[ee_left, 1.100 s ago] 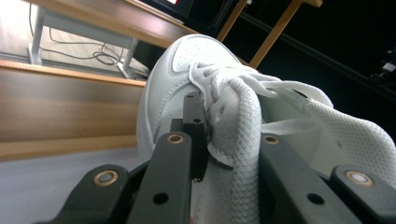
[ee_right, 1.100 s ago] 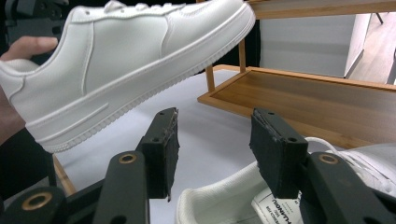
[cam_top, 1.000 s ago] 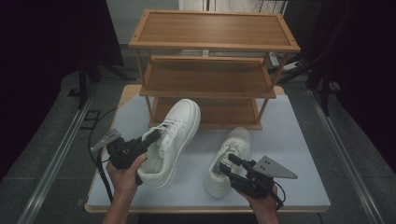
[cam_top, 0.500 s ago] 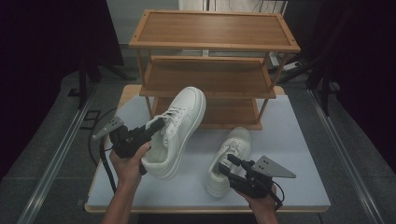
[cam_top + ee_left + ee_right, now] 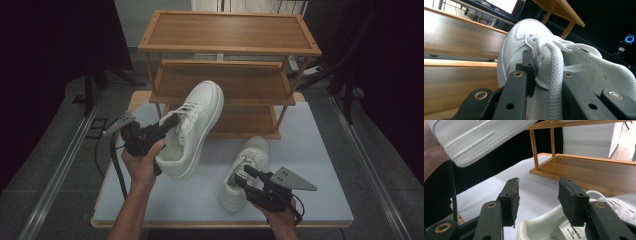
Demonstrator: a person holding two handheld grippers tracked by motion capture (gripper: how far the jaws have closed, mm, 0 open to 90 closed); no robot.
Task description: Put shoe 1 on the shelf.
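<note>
A white sneaker is held clear of the table by the left gripper, whose jaws are clamped on the shoe's tongue (seen close in the left gripper view, where the tongue is pinched between the two black jaws). The shoe is tilted, toe raised toward the middle shelf of the wooden shoe rack, with the toe overlapping that shelf's front edge in the high view; whether it touches the edge cannot be told. A second white sneaker is seen lying on the table in front of the rack, toe toward the bottom shelf. The right gripper is positioned over the heel opening of this shoe with its jaws apart and nothing between them; in the right gripper view the heel collar is seen below the open jaws. Bare tabletop is left to the right of the second sneaker, out to the table's right edge. The lifted shoe's sole is seen above and to the left in the right gripper view.
</note>
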